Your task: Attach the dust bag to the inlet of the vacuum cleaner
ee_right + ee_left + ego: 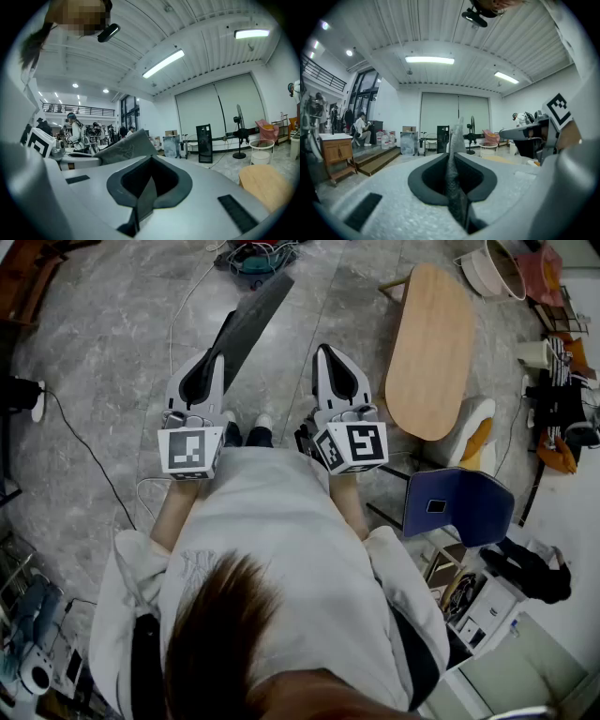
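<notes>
- early stage, by my reading; the dust bag [248,324] is picked up and carried in the air above the grey floor [112,343], but it is not yet on any inlet
- no vacuum cleaner can be made out for certain in any view; a teal thing with cables [255,257] lies on the floor ahead, too small to identify; finding the inlet and fitting the bag to it are both left to do
- the left gripper [210,364] has its jaws pinched narrow on one end of the dust bag; the left gripper view shows the grey textured sheet [452,183] edge-on between the pads and running forward past the tips
- in the head view the bag sticks out ahead and slants toward the right
- the right gripper [326,356] has its jaws fully together with nothing held; the bag [124,147] passes just beside it on its left, apart from it
</notes>
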A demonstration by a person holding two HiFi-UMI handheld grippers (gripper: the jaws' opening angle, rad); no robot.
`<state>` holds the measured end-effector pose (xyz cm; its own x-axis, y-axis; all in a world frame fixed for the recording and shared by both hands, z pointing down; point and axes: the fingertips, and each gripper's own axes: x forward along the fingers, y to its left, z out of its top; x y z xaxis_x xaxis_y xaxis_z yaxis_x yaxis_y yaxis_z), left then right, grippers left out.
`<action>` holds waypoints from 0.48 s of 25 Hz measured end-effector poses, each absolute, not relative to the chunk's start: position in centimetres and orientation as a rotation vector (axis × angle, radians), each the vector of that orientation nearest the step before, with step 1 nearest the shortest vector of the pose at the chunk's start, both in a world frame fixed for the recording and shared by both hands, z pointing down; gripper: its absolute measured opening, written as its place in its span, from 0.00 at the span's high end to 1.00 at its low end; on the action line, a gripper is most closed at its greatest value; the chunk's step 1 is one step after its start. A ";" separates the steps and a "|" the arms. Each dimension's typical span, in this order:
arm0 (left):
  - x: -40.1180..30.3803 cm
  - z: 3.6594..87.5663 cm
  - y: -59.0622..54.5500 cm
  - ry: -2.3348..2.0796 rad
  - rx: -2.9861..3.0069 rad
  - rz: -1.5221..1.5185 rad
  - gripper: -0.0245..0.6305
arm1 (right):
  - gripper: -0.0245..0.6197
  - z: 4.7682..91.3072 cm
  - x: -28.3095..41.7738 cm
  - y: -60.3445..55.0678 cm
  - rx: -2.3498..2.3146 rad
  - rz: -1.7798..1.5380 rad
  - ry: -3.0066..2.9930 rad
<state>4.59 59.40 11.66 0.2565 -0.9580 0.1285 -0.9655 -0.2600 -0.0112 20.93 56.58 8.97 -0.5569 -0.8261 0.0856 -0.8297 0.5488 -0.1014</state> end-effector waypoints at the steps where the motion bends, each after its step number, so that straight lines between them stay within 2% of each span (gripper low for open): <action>1: 4.6 11.6 59.3 -1.871 2.434 0.163 0.91 | 0.96 8.9 21.1 56.5 1.464 0.203 -2.741; 12: 4.9 11.7 59.4 -1.919 2.401 0.167 0.91 | 0.96 8.9 22.1 56.4 1.432 0.195 -2.756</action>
